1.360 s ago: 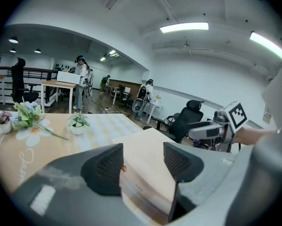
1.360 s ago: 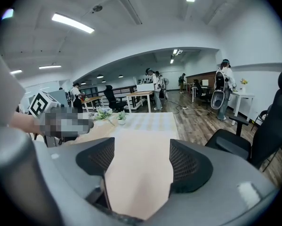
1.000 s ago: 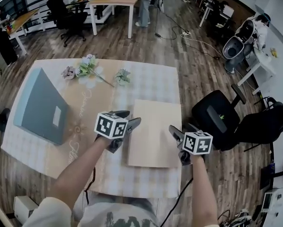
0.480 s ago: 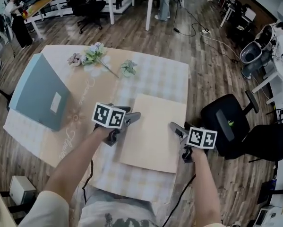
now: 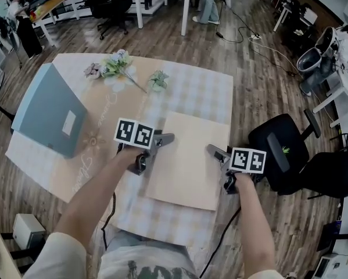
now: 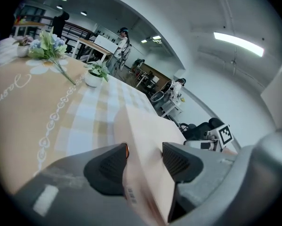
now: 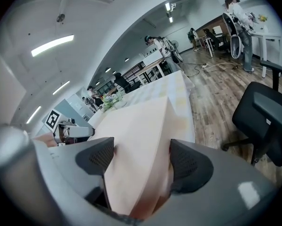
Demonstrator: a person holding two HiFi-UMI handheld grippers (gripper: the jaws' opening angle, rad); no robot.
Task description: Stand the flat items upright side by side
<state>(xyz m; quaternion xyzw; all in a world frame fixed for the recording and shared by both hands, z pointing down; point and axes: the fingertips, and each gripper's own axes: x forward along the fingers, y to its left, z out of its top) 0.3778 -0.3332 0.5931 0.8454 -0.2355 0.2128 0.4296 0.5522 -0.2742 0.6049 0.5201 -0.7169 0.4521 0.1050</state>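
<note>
A flat tan box (image 5: 188,156) lies on the checked tablecloth (image 5: 203,95) in front of me. My left gripper (image 5: 153,153) straddles its left edge. Its jaws have just been closing, and in the left gripper view the tan box (image 6: 148,140) fills the gap of the gripper (image 6: 143,161) from pad to pad. My right gripper (image 5: 220,167) straddles the box's right edge. In the right gripper view the gripper's (image 7: 141,159) pads bear on both faces of the box (image 7: 136,135). A large blue-grey flat box (image 5: 49,112) with a white label stands tilted at the table's left.
Artificial flowers (image 5: 112,65) and a small potted sprig (image 5: 158,80) lie at the far side of the table. A black office chair (image 5: 278,150) stands close to the table's right edge. Desks, chairs and cables fill the room beyond.
Both grippers have sunk onto the tan box's left and right edges. My head view has shifted, so the table sits differently in the picture.
</note>
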